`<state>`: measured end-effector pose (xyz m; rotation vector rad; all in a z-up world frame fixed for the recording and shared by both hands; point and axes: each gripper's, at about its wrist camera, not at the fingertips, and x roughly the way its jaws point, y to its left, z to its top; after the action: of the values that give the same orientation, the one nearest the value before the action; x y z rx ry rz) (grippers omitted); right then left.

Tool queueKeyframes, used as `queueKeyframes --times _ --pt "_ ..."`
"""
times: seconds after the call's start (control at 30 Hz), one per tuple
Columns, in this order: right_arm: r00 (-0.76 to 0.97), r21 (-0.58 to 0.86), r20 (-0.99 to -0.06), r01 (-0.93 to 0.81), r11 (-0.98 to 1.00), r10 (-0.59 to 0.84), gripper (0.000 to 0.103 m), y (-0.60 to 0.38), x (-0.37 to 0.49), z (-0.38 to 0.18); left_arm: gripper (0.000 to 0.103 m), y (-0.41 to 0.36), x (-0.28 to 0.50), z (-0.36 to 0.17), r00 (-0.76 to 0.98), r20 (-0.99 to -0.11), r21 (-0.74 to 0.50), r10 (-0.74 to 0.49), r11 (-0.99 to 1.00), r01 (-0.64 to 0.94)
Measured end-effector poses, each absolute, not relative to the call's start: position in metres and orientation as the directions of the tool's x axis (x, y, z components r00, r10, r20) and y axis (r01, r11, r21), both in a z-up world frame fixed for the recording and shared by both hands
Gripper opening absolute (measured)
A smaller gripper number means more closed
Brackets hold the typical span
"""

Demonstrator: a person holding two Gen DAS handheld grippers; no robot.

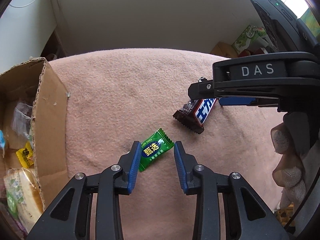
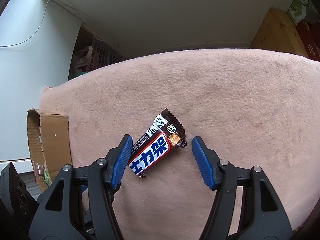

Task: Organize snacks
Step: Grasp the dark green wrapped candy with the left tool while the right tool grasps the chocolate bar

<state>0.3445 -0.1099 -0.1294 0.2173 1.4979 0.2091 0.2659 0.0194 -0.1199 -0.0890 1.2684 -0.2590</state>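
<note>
While both grippers point steeply down at the pink cloth (image 1: 124, 92), we note two snacks lying flat on it, well apart from the cardboard box (image 1: 50, 120) at the left edge.

Left gripper (image 1: 156, 147): our jaws stand narrow, straddling the green candy (image 1: 155, 152). Its left blue pad (image 1: 134, 160) sits against the wrapper's left edge, perhaps touching; the right pad (image 1: 180, 160) is just clear of the wrapper's right corner. We read no squeeze on the wrapper, which lies uncrumpled, tilted with one crimped end toward the far side.

Right gripper (image 2: 160, 142): our jaws stand fairly wide around the chocolate bar (image 2: 158, 146). The bar lies diagonally, its near end close to the left pad (image 2: 122, 160), its far crimped end pointing up and right. The right pad (image 2: 202, 160) is apart from it, bare cloth showing between. From the left wrist view this gripper appears at the right, lowered over the same bar (image 1: 198, 112), which sits just far and right of the green candy.

Box contents seen from the left wrist: a yellow packet (image 1: 25, 156), clear wrappers, and a wrapped bread-like item (image 1: 26, 192) at the near end. A gloved hand (image 1: 288, 160) shows at the right edge.
</note>
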Motion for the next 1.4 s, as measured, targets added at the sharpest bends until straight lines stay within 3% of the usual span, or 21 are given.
queueKeyframes --times 0.17,0.3,0.4,0.6,0.87,0.93,1.2,1.27,1.33,1.4 --pt "0.064 0.251 -0.965 -0.032 0.967 0.253 0.064 -0.102 0.344 -0.132 0.032 0.018 0.262 -0.119 0.264 -0.938 -0.183 -0.226 0.967 0.178" --pt "0.064 0.239 -0.968 -0.048 0.970 0.242 0.054 -0.099 0.344 -0.133 0.032 0.010 0.257 -0.121 0.278 -0.946 -0.105 -0.170 0.967 0.232" --pt "0.062 0.244 -0.967 -0.054 0.968 0.247 0.049 -0.104 0.344 -0.132 0.022 0.011 0.256 -0.121 0.291 -0.945 -0.081 -0.147 0.970 0.228" --pt "0.055 0.252 -0.965 -0.080 0.964 0.257 0.042 -0.109 0.340 -0.131 0.012 0.026 0.259 -0.120 0.291 -0.936 -0.159 -0.196 0.976 0.148" --pt "0.069 0.267 -0.959 -0.091 0.959 0.274 0.038 -0.120 0.329 -0.123 0.009 0.054 0.252 -0.115 0.296 -0.924 -0.232 -0.243 0.970 0.074" --pt "0.075 0.275 -0.957 -0.088 0.958 0.281 0.035 -0.126 0.327 -0.120 0.004 0.058 0.252 -0.113 0.300 -0.921 -0.240 -0.249 0.969 0.067" --pt "0.073 0.282 -0.955 -0.085 0.956 0.288 0.031 -0.141 0.324 -0.118 0.004 0.058 0.252 -0.107 0.332 -0.912 -0.224 -0.241 0.970 0.089" --pt "0.074 0.281 -0.955 -0.092 0.955 0.288 0.031 -0.145 0.323 -0.115 0.010 0.059 0.255 -0.109 0.320 -0.920 -0.204 -0.224 0.974 0.094" --pt "0.074 0.285 -0.954 -0.095 0.954 0.292 0.031 -0.144 0.321 -0.114 0.026 0.057 0.259 -0.110 0.322 -0.927 -0.170 -0.192 0.981 0.096" --pt "0.073 0.285 -0.953 -0.094 0.954 0.292 0.031 -0.144 0.320 -0.113 0.029 0.055 0.263 -0.111 0.322 -0.929 -0.159 -0.183 0.982 0.102"
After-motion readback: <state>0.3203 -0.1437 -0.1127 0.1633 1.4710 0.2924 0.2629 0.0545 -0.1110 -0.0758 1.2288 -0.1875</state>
